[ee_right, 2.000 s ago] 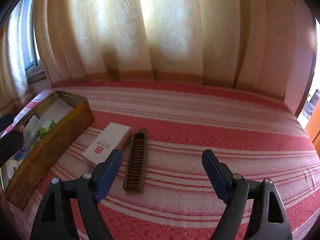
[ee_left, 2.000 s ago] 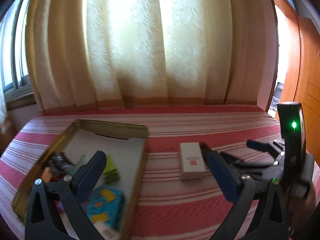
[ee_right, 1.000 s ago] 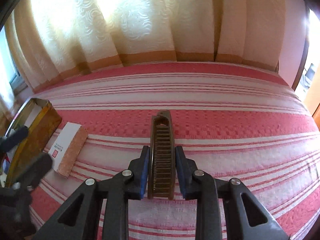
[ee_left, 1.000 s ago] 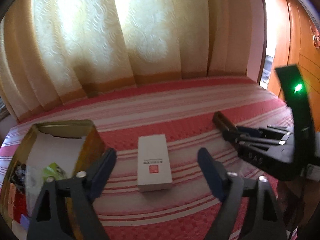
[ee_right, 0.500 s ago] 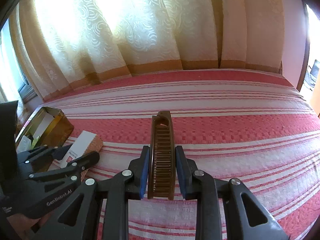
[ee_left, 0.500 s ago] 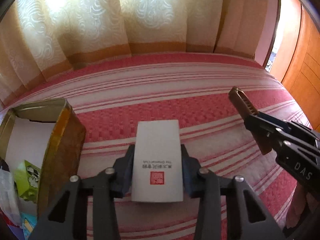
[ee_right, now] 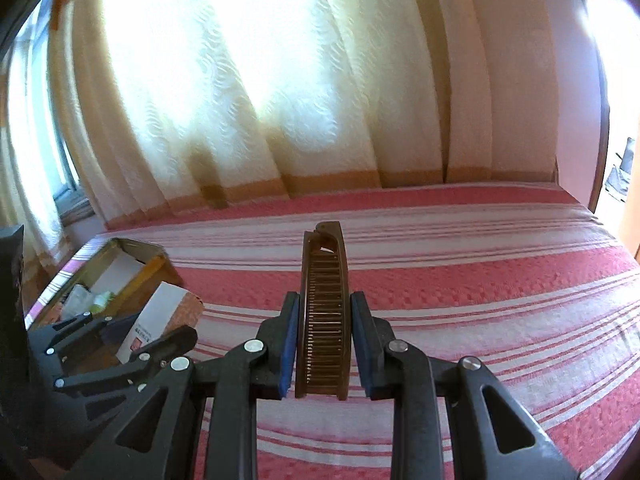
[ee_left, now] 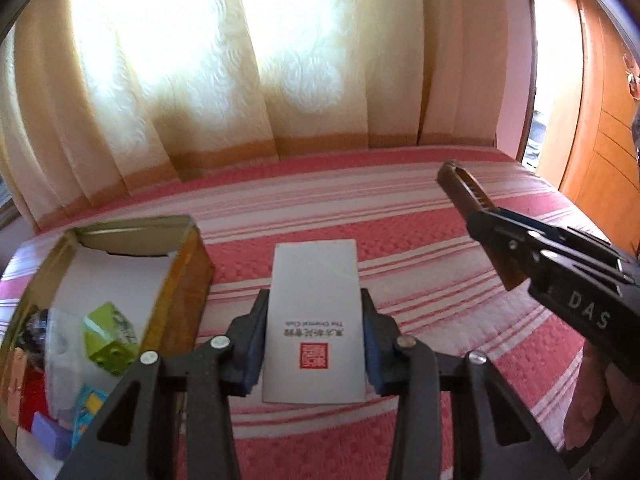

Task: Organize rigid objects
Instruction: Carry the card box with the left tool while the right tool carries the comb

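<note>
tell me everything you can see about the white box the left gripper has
The white box is a flat rectangular carton, cardboard by the look, with small dark print and a red square seal near its close end. The left gripper is shut on its long sides, blue pads pressing each edge. Its printed face is up, its long axis pointing away over the striped bedspread, right of the gold tin. Whether it touches the bed is unclear.

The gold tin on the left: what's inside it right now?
The gold tin holds a green block, a purple block, white packaging and colourful items. Its near wall and the left gripper hide the rest.
</note>
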`<control>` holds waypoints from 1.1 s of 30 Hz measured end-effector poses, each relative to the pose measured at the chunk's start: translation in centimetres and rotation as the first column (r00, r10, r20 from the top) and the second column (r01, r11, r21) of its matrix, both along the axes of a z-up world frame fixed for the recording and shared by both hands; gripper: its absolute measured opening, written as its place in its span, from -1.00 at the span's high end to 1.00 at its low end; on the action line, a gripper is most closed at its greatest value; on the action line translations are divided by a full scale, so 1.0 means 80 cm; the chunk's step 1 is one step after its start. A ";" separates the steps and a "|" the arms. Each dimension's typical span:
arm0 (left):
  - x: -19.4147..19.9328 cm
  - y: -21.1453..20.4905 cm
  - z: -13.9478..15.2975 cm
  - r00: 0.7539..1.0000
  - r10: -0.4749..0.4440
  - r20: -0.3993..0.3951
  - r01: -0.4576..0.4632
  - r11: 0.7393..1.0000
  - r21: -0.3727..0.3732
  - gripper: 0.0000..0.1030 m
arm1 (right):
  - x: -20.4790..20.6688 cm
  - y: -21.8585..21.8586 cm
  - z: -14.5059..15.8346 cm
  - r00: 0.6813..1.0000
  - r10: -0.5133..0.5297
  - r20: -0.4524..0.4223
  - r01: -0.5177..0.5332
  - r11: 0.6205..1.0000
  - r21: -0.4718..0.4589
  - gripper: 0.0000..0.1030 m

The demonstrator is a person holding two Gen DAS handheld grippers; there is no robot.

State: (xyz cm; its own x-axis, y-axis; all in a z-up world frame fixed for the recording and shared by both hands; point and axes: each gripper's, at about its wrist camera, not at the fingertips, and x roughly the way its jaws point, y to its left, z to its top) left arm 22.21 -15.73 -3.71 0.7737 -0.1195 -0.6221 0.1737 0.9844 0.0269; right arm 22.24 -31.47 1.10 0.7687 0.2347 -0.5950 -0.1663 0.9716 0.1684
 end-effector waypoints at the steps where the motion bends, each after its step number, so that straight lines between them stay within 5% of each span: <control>1: -0.003 0.001 0.002 1.000 -0.001 0.011 0.001 1.000 0.003 0.22 | -0.004 0.003 0.003 1.000 0.004 0.018 -0.004 1.000 0.006 0.46; 8: -0.028 0.011 0.009 0.998 0.006 0.067 -0.006 1.000 0.000 0.22 | -0.026 0.017 0.016 0.994 0.024 0.108 -0.024 1.000 0.001 0.46; 33: -0.103 0.064 0.019 0.980 0.063 0.191 -0.049 0.996 -0.076 0.22 | -0.074 0.048 0.029 0.977 0.078 0.197 -0.071 0.996 -0.045 0.47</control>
State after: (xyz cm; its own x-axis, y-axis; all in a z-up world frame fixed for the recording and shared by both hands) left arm 13.95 -10.58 -2.23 0.8852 -0.1106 -0.4519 0.1163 0.9931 -0.0152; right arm 16.32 -27.59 3.39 0.8534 0.2761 -0.4421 -0.2649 0.9602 0.0884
